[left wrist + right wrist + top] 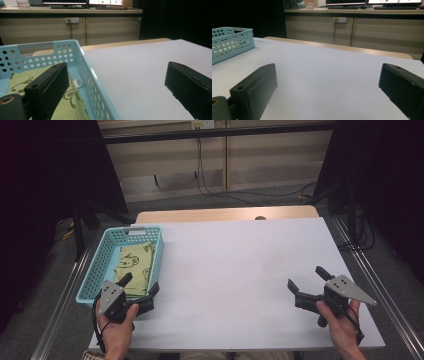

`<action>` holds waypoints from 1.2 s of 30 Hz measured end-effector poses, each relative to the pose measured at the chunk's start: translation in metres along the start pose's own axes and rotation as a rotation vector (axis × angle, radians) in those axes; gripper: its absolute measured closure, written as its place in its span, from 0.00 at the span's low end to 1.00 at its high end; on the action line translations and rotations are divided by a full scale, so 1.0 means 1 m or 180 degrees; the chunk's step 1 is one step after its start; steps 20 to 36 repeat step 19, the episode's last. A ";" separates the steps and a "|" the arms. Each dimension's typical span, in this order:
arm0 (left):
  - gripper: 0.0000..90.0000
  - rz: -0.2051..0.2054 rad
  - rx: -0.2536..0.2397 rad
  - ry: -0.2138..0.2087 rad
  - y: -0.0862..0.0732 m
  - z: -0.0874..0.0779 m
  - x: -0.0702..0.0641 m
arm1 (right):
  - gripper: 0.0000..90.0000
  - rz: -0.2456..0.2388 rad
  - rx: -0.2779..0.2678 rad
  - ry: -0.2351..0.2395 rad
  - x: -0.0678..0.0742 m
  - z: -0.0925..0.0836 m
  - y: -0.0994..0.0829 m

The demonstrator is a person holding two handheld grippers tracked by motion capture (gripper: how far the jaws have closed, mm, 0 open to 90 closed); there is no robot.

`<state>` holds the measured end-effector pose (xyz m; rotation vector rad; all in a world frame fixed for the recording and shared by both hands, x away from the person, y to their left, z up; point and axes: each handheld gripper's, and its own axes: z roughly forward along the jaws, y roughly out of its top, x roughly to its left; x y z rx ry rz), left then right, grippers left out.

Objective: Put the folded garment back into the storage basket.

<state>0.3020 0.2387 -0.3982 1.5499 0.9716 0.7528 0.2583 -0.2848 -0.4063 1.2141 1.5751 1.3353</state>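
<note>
Jaws on both grippers stand spread wide with nothing between them. Starting at the left edge of the table (240, 250), a light blue perforated basket (98, 270) sits along that side, its long axis running from the near edge toward the far one. Inside it lies a folded yellow-green cloth (134, 265) printed with dark cartoon figures; it lies flat on the basket floor and fills most of it. The left gripper (141, 287) hovers at the basket's near right corner, one jaw over the cloth inside the basket and the other outside the wall above the white tabletop, so the jaws straddle the right wall. The left gripper view shows the same: the left jaw over the cloth (65, 105), the basket's perforated wall (92, 85) running up between the jaws, and the right jaw over bare table. I cannot tell whether the inner jaw touches the cloth.

Across the middle, the table is bare white, with a strip of wood showing along its far edge.

Near the right edge, close to the near right corner, the right gripper (307, 280) is held just above the surface, released and empty, pointing toward the table's middle. The right gripper view shows the basket (229, 42) well apart at the far left.

Judging by this layout, the cloth is stowed in the basket and the work looks essentially complete, or else a fresh pick-up from the basket has not begun; which of the two, the pictures do not settle.
</note>
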 end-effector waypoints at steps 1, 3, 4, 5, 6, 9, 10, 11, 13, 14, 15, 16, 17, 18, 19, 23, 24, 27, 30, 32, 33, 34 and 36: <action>0.06 0.0027 -0.0001 0.0004 -0.001 -0.002 0.000 | 0.01 0.0000 0.0000 0.0000 0.000 0.000 0.000; 0.06 -0.0017 -0.0009 0.0008 -0.005 -0.007 -0.001 | 0.01 0.0001 0.0002 -0.0066 -0.004 -0.008 -0.005; 0.06 -0.0017 -0.0009 0.0008 -0.005 -0.007 -0.001 | 0.01 0.0001 0.0002 -0.0066 -0.004 -0.008 -0.005; 0.06 -0.0013 0.0015 0.0001 -0.007 -0.009 0.000 | 0.01 0.0008 0.0011 -0.0096 -0.005 -0.011 -0.007; 0.06 0.0001 0.0031 0.0001 -0.008 -0.012 0.000 | 0.01 0.0017 0.0023 -0.0114 -0.006 -0.013 -0.009; 0.06 -0.0028 0.0015 0.0022 -0.012 -0.017 0.001 | 0.01 0.0038 0.0017 -0.0194 -0.009 -0.021 -0.017; 0.06 -0.0028 0.0015 0.0022 -0.012 -0.017 0.001 | 0.01 0.0038 0.0017 -0.0194 -0.009 -0.021 -0.017; 0.05 0.0001 0.0003 0.0067 -0.013 -0.018 0.003 | 0.01 0.0026 0.0019 -0.0201 -0.009 -0.023 -0.020; 0.05 -0.0044 0.0044 0.0088 -0.014 -0.016 0.005 | 0.01 0.0016 0.0026 -0.0229 -0.009 -0.024 -0.022; 0.05 -0.0098 0.0063 0.0091 -0.015 -0.014 0.005 | 0.00 0.0017 0.0023 -0.0231 -0.009 -0.024 -0.023; 0.05 -0.0098 0.0063 0.0091 -0.015 -0.014 0.005 | 0.00 0.0017 0.0023 -0.0231 -0.009 -0.024 -0.023; 0.05 -0.0106 0.0070 0.0090 -0.015 -0.014 0.006 | 0.00 0.0016 0.0016 -0.0237 -0.009 -0.023 -0.023; 0.05 -0.0125 0.0052 0.0066 -0.014 -0.014 0.007 | 0.00 0.0016 0.0001 -0.0252 -0.009 -0.023 -0.023; 0.05 -0.0144 0.0028 0.0068 -0.014 -0.013 0.007 | 0.00 0.0027 -0.0019 -0.0240 -0.009 -0.023 -0.022; 0.05 -0.0191 -0.0001 0.0063 -0.014 -0.013 0.007 | 0.00 0.0035 -0.0044 -0.0236 -0.010 -0.022 -0.022; 0.05 -0.0191 -0.0001 0.0063 -0.014 -0.013 0.007 | 0.00 0.0035 -0.0044 -0.0236 -0.010 -0.022 -0.022; 0.05 -0.0191 -0.0001 0.0063 -0.014 -0.013 0.007 | 0.00 0.0035 -0.0044 -0.0236 -0.010 -0.022 -0.022; 0.05 -0.0191 -0.0001 0.0063 -0.014 -0.013 0.007 | 0.00 0.0035 -0.0044 -0.0236 -0.010 -0.022 -0.022; 0.05 -0.0191 -0.0001 0.0063 -0.014 -0.013 0.007 | 0.00 0.0035 -0.0044 -0.0236 -0.010 -0.022 -0.022; 0.05 -0.0191 -0.0001 0.0063 -0.014 -0.013 0.007 | 0.00 0.0035 -0.0044 -0.0236 -0.010 -0.022 -0.022; 0.05 -0.0191 -0.0001 0.0063 -0.014 -0.013 0.007 | 0.00 0.0035 -0.0044 -0.0236 -0.010 -0.022 -0.022; 0.05 -0.0191 -0.0001 0.0063 -0.014 -0.013 0.007 | 0.00 0.0035 -0.0044 -0.0236 -0.010 -0.022 -0.022; 0.05 -0.0191 -0.0001 0.0063 -0.014 -0.013 0.007 | 0.00 0.0035 -0.0044 -0.0236 -0.010 -0.022 -0.022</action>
